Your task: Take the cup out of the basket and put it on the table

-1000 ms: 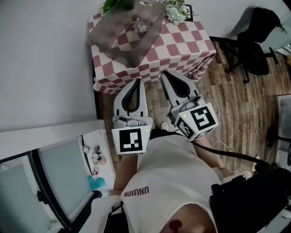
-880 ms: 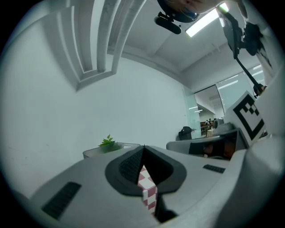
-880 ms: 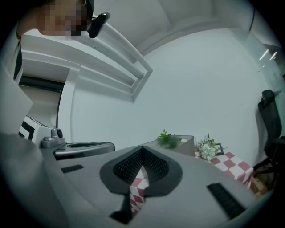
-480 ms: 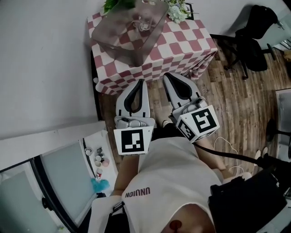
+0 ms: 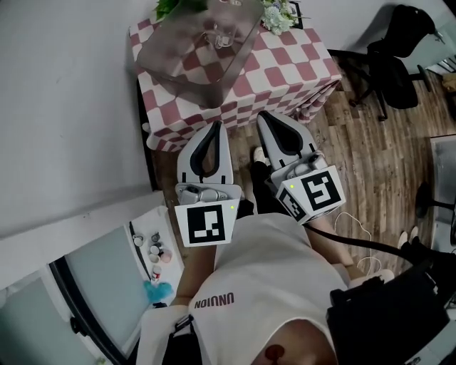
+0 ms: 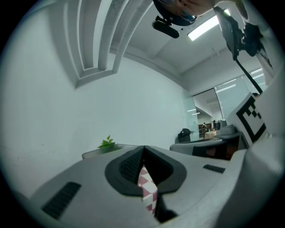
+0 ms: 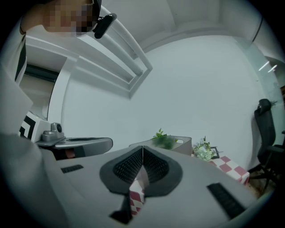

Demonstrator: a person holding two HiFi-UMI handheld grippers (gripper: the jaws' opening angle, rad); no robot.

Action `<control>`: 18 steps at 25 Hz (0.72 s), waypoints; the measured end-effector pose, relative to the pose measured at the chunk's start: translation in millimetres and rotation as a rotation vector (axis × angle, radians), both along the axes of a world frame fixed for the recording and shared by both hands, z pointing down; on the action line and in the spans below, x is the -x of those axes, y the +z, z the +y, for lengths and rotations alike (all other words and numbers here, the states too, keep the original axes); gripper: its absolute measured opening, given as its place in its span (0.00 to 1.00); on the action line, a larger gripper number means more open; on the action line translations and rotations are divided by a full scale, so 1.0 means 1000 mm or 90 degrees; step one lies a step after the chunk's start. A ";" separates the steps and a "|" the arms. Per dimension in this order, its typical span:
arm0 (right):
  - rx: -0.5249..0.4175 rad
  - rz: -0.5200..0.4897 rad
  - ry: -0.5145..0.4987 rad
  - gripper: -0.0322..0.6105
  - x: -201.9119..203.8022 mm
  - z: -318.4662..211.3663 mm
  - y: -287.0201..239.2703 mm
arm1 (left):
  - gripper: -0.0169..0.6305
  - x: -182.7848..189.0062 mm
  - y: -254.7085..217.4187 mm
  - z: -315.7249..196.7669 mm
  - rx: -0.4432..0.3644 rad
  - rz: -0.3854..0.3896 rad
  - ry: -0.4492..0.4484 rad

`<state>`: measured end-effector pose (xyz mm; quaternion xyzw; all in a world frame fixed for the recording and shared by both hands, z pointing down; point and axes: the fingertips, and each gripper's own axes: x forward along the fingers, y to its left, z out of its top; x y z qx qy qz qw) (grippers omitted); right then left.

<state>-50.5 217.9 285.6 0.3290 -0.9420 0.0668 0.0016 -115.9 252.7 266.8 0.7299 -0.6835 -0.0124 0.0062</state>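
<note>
- The clear glass cup (image 5: 221, 37) lies inside the translucent grey plastic basket (image 5: 168, 63), towards its far end. The glass is hard to read, so I cannot tell whether it stands upright or whether more than one piece is there.
- The basket sits on the far-left part of the table with the red-and-white checked cloth (image 5: 288, 71). Leafy green plant (image 5: 171, 7) and white flowers (image 5: 275, 17) stand at the table's back edge, beyond the basket.
- Both tools are short of the table's near edge and well apart from the basket, pointing level towards it.
- The left gripper (image 5: 216, 127) has its jaws fully together, with nothing between them. In its own view only checked cloth shows through the gap below the pads.
- The right gripper (image 5: 264, 116) is likewise closed and empty.
- The cup lies ahead and higher. It lines up almost straight beyond the left gripper, while the right one sits off to the cup's right, so the left looks better placed.
- Either tool would need to spread its jaws and come over the basket's near wall.
</note>
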 end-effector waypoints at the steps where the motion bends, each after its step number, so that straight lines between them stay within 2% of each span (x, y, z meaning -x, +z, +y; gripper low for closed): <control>1: -0.002 -0.003 -0.005 0.08 0.002 -0.006 -0.002 | 0.05 0.002 -0.003 -0.004 -0.003 0.000 -0.006; 8: -0.030 -0.015 -0.027 0.08 0.013 -0.059 -0.017 | 0.05 0.011 -0.026 -0.048 -0.021 -0.017 -0.035; 18: -0.070 -0.024 -0.056 0.08 0.002 -0.146 -0.040 | 0.05 0.023 -0.058 -0.129 -0.053 -0.066 -0.095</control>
